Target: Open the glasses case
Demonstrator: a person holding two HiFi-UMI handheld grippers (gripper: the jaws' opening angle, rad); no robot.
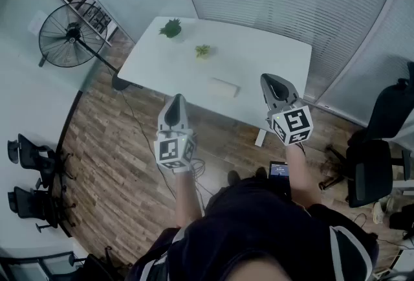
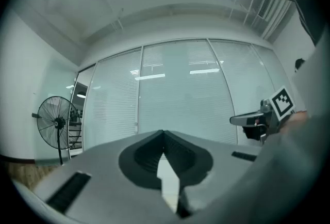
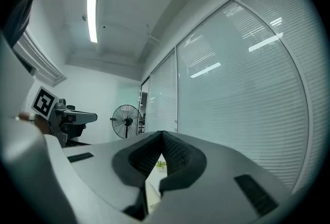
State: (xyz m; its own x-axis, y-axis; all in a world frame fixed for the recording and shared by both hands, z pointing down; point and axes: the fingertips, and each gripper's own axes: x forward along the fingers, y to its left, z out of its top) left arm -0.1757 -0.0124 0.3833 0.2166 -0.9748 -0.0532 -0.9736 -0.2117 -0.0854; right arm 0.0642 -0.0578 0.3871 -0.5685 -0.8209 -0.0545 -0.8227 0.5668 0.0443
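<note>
Dark clothing on the person's torso (image 1: pixel 259 234) is seen nearest, at the bottom of the head view, and two forearms are stretched forward from it above a wood-plank floor (image 1: pixel 110 163). The left gripper (image 1: pixel 176 100) and the right gripper (image 1: pixel 272 79) are held level in the air, well apart from each other. The right one reaches over the near edge of a white table (image 1: pixel 272 56); the left one is stopped just short of that edge.

Only in the head view is the glasses case (image 1: pixel 224 87) clearly shown. It is laid flat as a pale oblong near the table's front edge, between the two grippers and touched by neither. Two small green plants (image 1: pixel 171 28) are set farther back on the table, and a standing fan (image 1: pixel 69 35) is placed off its left end.

What the head view leaves unclear is settled by the gripper views. In the left gripper view the jaw tips are brought together with nothing caught between them. In the right gripper view the jaws are likewise closed and empty, and a sliver of table with a green plant is glimpsed through the slit below the tips. Each gripper is also caught side-on in the other's view, against frosted window blinds (image 3: pixel 242 89). The case cannot be made out with certainty in either gripper view.
</note>
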